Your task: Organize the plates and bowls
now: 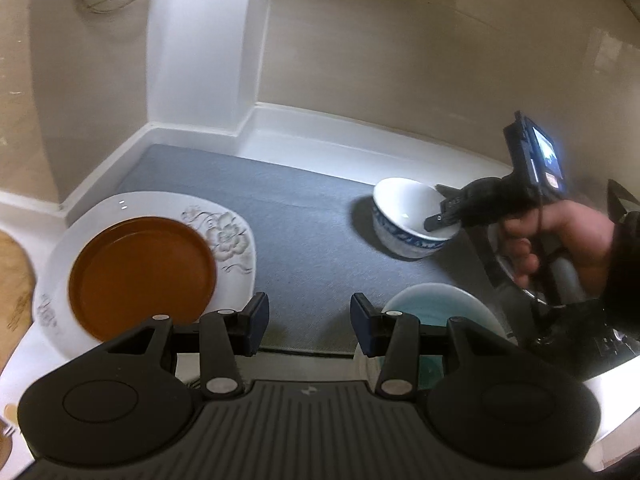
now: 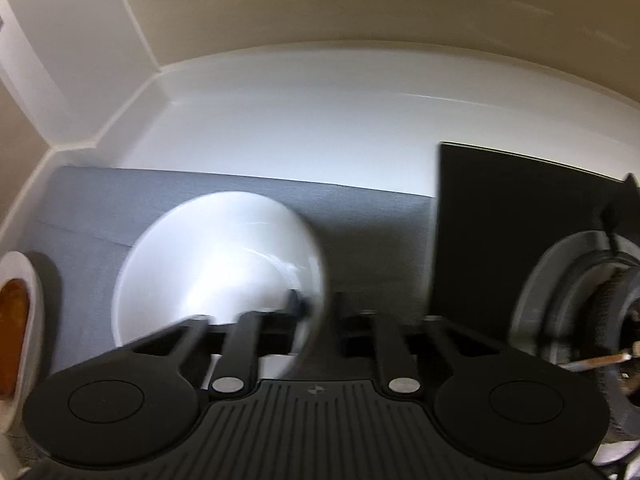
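A white bowl with a blue pattern (image 1: 408, 216) is tilted above the grey mat (image 1: 280, 216). My right gripper (image 1: 442, 210) is shut on its near rim; in the right wrist view the bowl (image 2: 216, 264) fills the middle, blurred, with the gripper (image 2: 318, 308) clamped on its rim. A brown plate (image 1: 142, 276) lies on a white flowered plate (image 1: 228, 232) at the left, also at the left edge of the right wrist view (image 2: 14, 332). A pale teal bowl (image 1: 436, 304) sits by my open, empty left gripper (image 1: 306, 320).
The white counter (image 2: 300, 128) meets beige walls at the back and a white pillar (image 1: 200, 60) in the corner. A black stove top (image 2: 520, 232) with a burner (image 2: 580, 304) lies to the right. A wooden board (image 1: 14, 276) sits at the far left.
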`<state>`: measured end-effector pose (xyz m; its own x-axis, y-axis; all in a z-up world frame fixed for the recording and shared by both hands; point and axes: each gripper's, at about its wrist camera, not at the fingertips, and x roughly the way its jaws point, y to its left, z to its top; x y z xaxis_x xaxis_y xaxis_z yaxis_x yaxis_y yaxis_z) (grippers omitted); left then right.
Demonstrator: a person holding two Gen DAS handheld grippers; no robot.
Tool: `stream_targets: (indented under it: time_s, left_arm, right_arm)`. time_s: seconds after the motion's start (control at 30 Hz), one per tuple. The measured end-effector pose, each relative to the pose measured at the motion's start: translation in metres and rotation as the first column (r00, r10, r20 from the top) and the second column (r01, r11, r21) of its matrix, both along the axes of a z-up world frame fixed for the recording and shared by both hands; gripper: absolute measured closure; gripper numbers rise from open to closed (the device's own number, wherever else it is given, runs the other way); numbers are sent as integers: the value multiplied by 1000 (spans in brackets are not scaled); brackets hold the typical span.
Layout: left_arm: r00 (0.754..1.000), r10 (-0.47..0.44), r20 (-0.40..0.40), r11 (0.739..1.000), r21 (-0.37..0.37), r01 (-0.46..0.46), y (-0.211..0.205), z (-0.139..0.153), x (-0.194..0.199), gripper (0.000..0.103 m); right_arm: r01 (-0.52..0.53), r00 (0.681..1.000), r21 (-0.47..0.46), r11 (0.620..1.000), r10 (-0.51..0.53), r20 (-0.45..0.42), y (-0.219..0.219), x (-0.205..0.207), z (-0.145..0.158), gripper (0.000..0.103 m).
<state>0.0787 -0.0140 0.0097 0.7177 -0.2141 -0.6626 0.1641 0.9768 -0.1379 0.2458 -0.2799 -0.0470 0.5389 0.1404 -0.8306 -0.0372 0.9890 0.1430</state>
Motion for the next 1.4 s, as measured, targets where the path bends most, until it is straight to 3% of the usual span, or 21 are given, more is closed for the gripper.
stream_targets:
  time_s: [0.13,0.3,0.37,0.43,0.67,0.77,1.0,1.13,1.27,1.4]
  left_arm:
    - [999,-35,5,999,-11,35,-4,1,19,53]
    - [995,-99,-1,995,15,99,-16,2,59,53]
    - [992,-122,-25,993,-6,122,-20,0,79,54]
    - [990,-124,-60,992,-15,123,-24,-6,99,61]
    - [970,-191,-148,981,-4,193,-38,-30,140,63]
    - [959,-225,-172,974,-13,226,-41,-40,147,71]
    - [945,-282,-165,959,-45,278,-40,-49,151,86]
    - [942,-300,-150,954,-44,297,-43,-50,151,87]
    - [939,-317,-132,948,-36,315,-44,-50,150,87]
    - [939,-318,-133,948,-41,315,-42,-51,151,90]
  right_arm:
    - [3,999,40,999,-2,-34,3,-2,0,93]
    - [-113,987,78,991,121,-106,24,-12,0,92]
    - [-150,981,62,987,156,-113,36,-19,1,92]
    - [-160,981,5,987,159,-107,48,-25,1,91]
    - [-93,991,-47,995,88,-97,54,-31,1,84]
    - [-78,992,-63,995,71,-103,53,-30,0,79]
    - [-41,994,-93,995,31,-107,59,-32,2,78]
    - [-20,995,-108,994,9,-98,60,-34,5,79]
    - [-16,996,-108,994,7,-91,63,-36,5,89]
    - [0,997,-113,994,-8,-72,64,-41,6,90]
